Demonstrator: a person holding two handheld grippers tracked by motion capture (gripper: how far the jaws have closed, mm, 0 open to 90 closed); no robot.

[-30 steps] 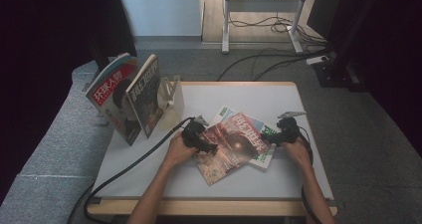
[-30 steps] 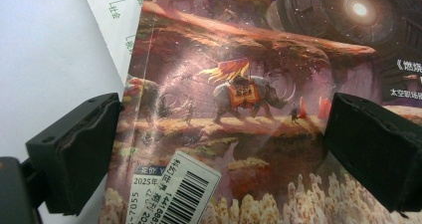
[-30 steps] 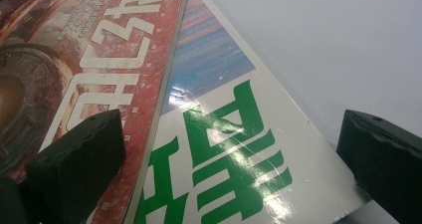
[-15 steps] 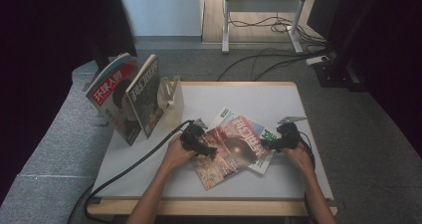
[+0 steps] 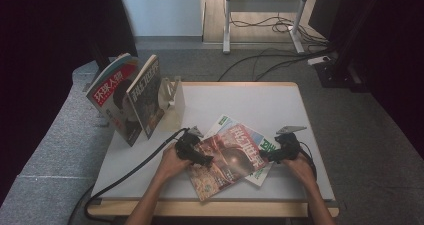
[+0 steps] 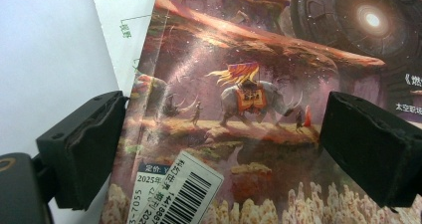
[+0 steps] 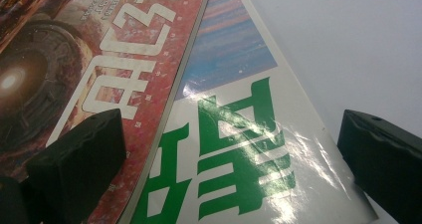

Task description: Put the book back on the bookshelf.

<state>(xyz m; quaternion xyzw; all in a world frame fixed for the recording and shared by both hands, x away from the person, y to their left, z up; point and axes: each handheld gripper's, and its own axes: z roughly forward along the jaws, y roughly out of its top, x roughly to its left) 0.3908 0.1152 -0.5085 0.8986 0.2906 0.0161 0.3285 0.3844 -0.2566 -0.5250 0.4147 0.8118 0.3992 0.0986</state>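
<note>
A person's left gripper (image 5: 204, 160) hovers, jaws spread wide, over the left edge of a red magazine (image 5: 227, 160) lying flat near the front of a white table (image 5: 250, 102). The right gripper (image 5: 266, 157), equally released, sits over a green-lettered magazine (image 7: 234, 149) tucked partly beneath the red one. More magazines stand in a rack (image 5: 172, 97) at the table's left rear. To lift the red magazine cleanly, the left jaws likely need to slip under its free edge alone, while the right gripper pins the lower magazine so the glossy covers do not slide together.
</note>
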